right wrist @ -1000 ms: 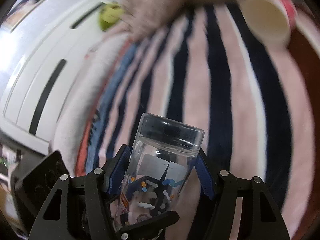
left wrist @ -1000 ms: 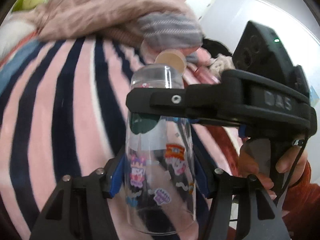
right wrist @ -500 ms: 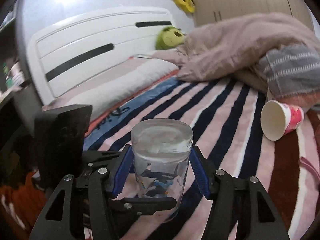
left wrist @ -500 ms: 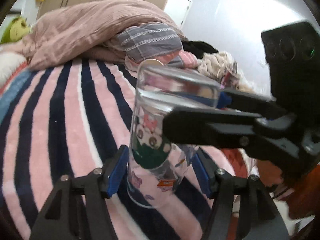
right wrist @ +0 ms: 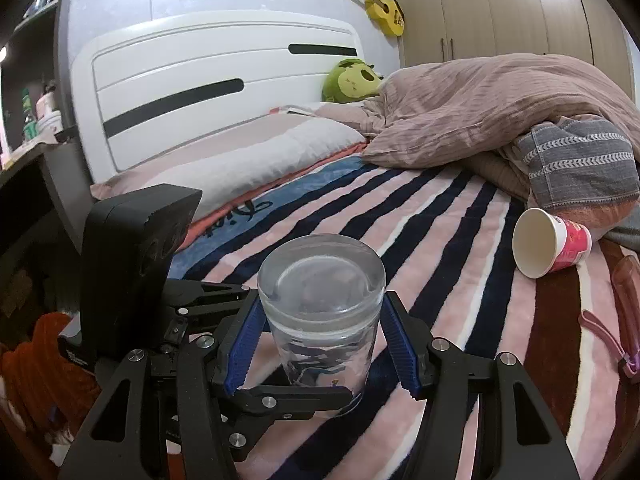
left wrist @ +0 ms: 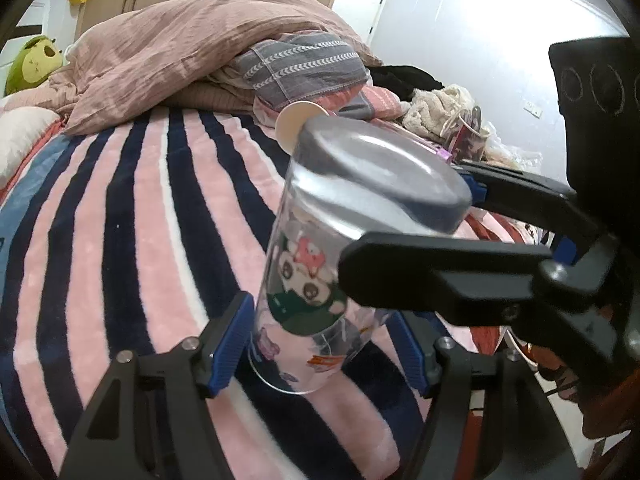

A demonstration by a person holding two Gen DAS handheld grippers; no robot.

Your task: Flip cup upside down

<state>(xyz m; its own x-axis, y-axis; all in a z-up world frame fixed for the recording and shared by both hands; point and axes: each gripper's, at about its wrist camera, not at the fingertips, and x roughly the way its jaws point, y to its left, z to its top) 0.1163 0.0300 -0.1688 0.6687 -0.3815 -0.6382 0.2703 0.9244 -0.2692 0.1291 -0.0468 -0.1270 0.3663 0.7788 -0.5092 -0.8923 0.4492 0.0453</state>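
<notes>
A clear glass cup (left wrist: pixel 320 280) with cartoon stickers stands upside down, thick base up, mouth on the striped blanket (left wrist: pixel 120 240). It also shows in the right wrist view (right wrist: pixel 322 320). My left gripper (left wrist: pixel 320 352) has its blue pads either side of the cup near the mouth, with small gaps. My right gripper (right wrist: pixel 322 348) brackets the cup higher up, and its pads stand slightly off the glass. The right gripper's fingers (left wrist: pixel 440 272) cross in front of the cup in the left wrist view.
A paper cup (right wrist: pixel 548 242) lies on its side on the blanket to the right. A bundled quilt (right wrist: pixel 500 108) and grey striped cloth (right wrist: pixel 580 160) lie behind. A pillow (right wrist: pixel 248 160), headboard (right wrist: pixel 200 72) and green plush (right wrist: pixel 352 80) sit at the bed's head. A pink strap (right wrist: pixel 608 336) lies far right.
The cup has been turned from tilted in the air to standing mouth down on the blanket. Both grippers' pads have come slightly off the glass.
</notes>
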